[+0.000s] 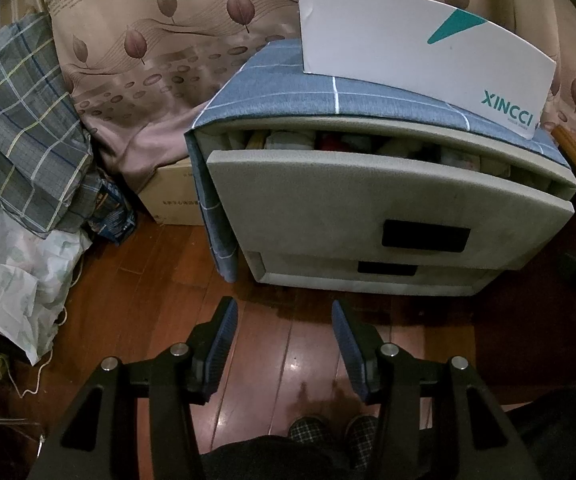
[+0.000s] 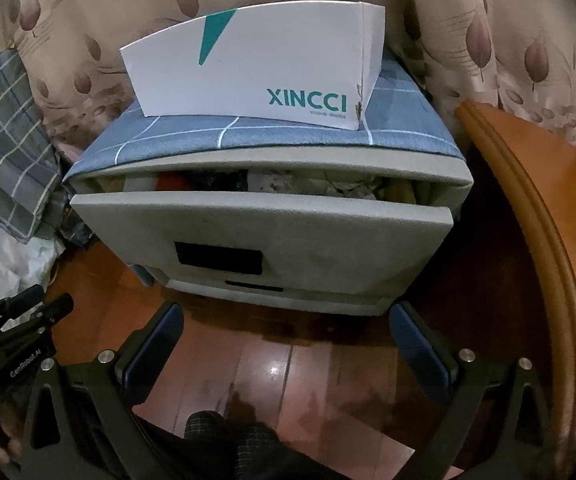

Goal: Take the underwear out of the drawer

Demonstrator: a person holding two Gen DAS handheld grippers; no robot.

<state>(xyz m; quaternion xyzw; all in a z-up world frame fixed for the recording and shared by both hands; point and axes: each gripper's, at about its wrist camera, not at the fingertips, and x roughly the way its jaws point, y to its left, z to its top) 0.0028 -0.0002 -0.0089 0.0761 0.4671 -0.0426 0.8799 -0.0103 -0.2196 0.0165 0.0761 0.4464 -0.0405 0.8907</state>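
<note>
While both tongs [image 1: 284, 312] [image 2: 286, 316] hover spread and empty, the slightly open drawer [image 1: 367, 196] hides most of its jumbled clothes [image 2: 307, 184].

My right gripper [image 2: 286, 344] hangs open and empty over the floor [image 2: 272, 368]. Ahead, the top drawer [image 2: 264, 232] sits ajar, clothes [image 2: 280, 182] showing inside.

We see a shiny red-brown wood floor [image 1: 272, 360] with a bright spot of light on it. Behind hangs a tan curtain [image 1: 160, 40] with brown leaves. On the left lies a pile of checked grey cloth [image 1: 20, 128] on a white sheet [image 1: 20, 276]. A brown cardboard box [image 1: 172, 196] sits under the curtain. On the right we see curved orange wood furniture [image 2: 543, 200].
</note>
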